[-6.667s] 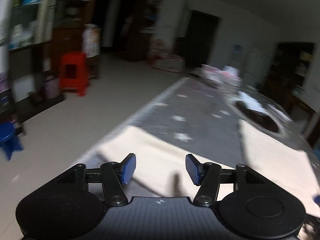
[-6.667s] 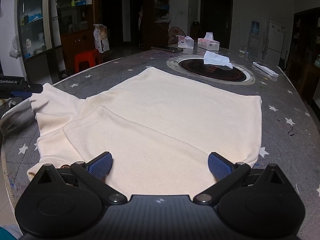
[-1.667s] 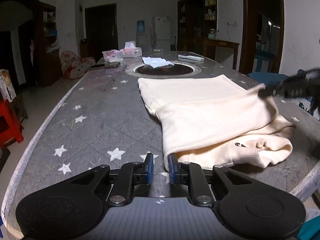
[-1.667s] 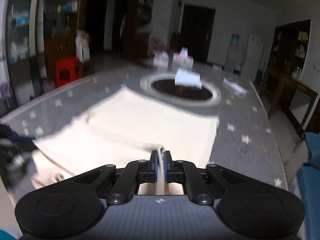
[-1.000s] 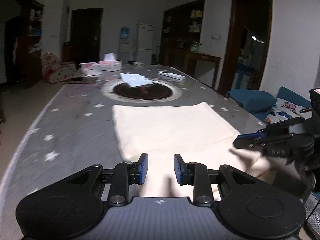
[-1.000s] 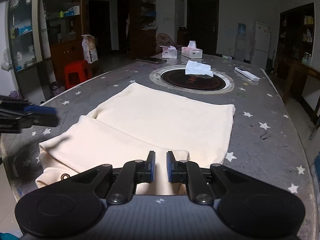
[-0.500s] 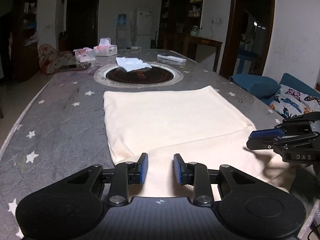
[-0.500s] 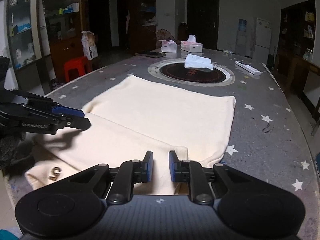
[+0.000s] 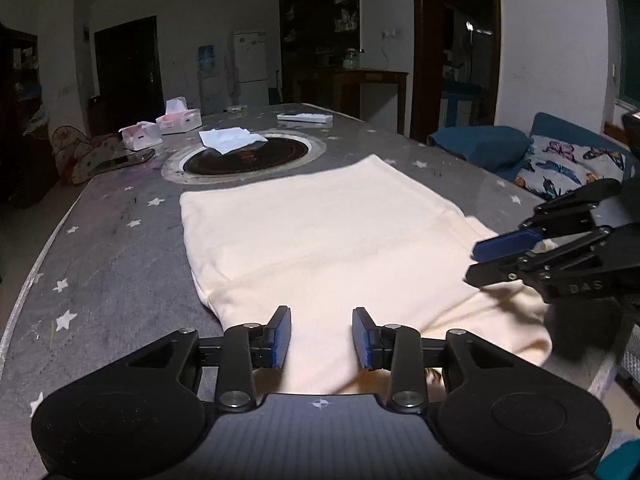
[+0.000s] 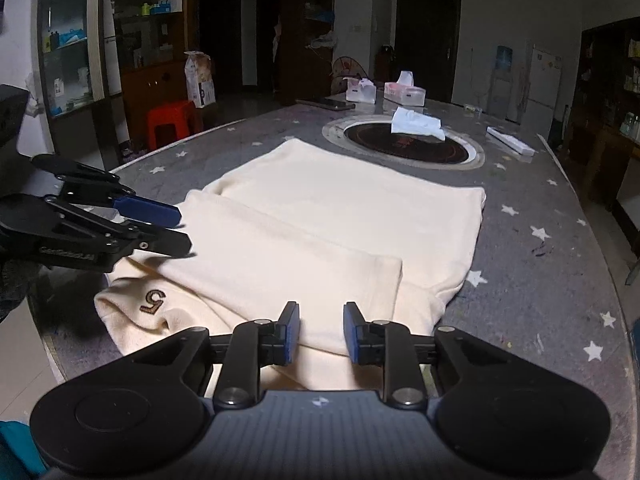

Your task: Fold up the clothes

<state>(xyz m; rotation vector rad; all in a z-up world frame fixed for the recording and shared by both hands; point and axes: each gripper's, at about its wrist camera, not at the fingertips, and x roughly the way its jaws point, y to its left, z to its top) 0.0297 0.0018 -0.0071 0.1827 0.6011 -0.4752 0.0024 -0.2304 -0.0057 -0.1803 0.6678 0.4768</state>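
Folded cream garment (image 9: 328, 240) on starred table (image 9: 112, 264) — tissue boxes (image 10: 404, 94) beyond.

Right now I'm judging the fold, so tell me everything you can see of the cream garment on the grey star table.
The cream knit garment lies flat on the grey star-patterned table, with a folded-over panel lying across its near part. A brown embroidered "5" shows on the bunched near-left corner by the table edge. Both grippers, left gripper and right gripper, are open above it, holding nothing.
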